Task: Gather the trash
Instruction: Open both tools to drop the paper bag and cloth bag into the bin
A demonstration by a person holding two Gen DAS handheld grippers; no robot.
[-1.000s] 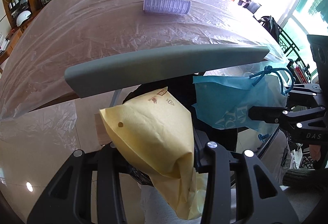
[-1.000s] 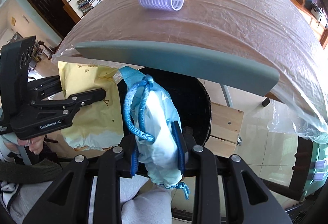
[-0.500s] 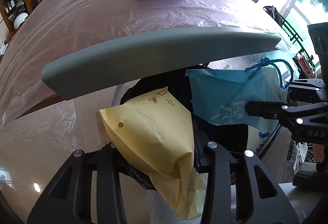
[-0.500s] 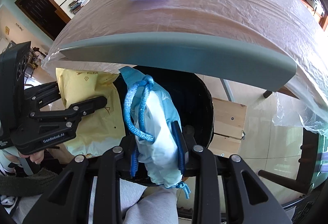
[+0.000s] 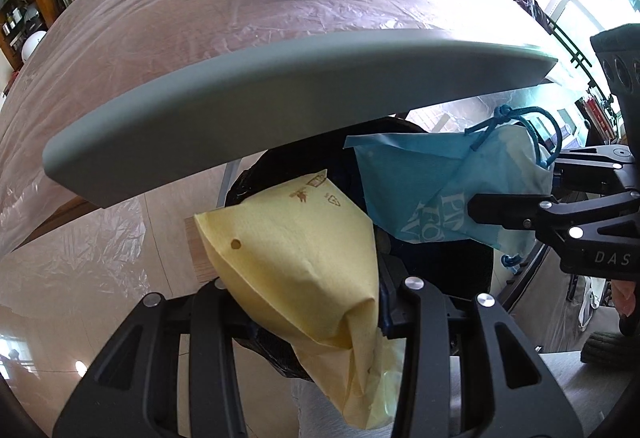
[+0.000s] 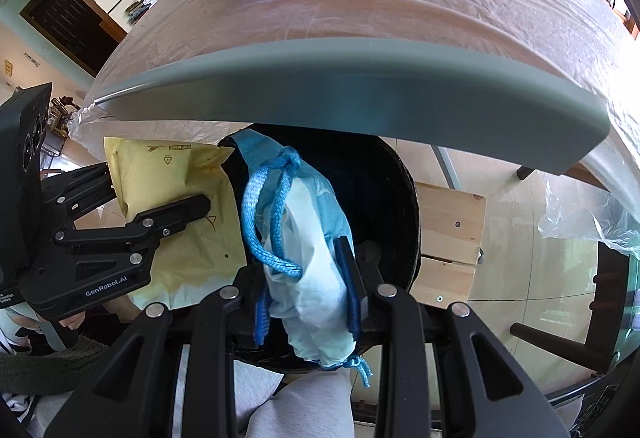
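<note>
Jaws of the left gripper (image 5: 304, 302) clamp a yellow padded paper envelope (image 5: 296, 258); jaws of the right gripper (image 6: 308, 298) clamp a blue drawstring bag (image 6: 308, 238). Both hang over the black-lined bin (image 6: 380, 189) below the desk (image 6: 400, 5) edge.

I read "GenRobot.AI" on the left gripper (image 6: 100, 238) body and "DAS" on the right gripper (image 5: 560, 213) body. White lettering on the blue bag (image 5: 432, 189) is only partly legible. Yellow bag (image 5: 296, 258) print is unreadable.
</note>
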